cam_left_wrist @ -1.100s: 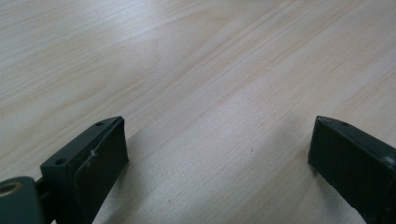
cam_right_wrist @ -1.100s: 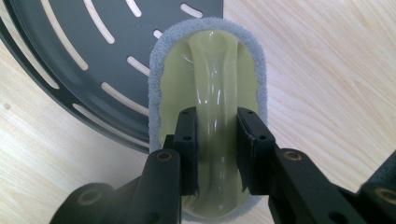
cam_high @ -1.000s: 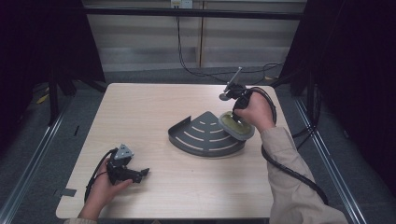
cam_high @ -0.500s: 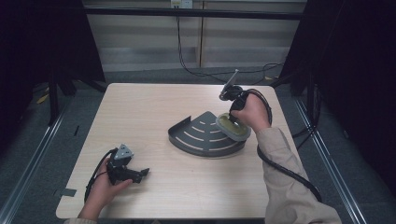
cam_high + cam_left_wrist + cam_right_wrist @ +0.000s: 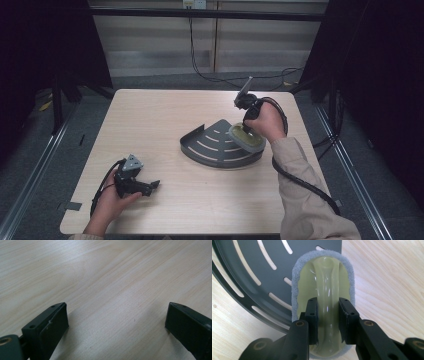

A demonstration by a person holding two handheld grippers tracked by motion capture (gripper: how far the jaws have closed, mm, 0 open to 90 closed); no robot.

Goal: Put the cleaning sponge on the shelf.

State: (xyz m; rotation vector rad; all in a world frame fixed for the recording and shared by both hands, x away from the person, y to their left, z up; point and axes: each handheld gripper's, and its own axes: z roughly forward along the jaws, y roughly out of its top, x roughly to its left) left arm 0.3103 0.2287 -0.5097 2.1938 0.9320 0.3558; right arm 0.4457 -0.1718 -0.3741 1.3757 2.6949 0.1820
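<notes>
Near: my left gripper [image 5: 152, 186] idles on the table [image 5: 150, 120], jaws apart, nothing between | Middle: my right gripper [image 5: 328, 315] clamps the scrubber [image 5: 323, 277] handle, pad on the slotted tray [image 5: 212, 145] edge | Progress: scrubbing looks underway, most of tray left | Right gripper view alone reveals the grip.

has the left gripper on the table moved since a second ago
No. The left gripper rests near the pale wooden table's front-left corner, as before.
</notes>
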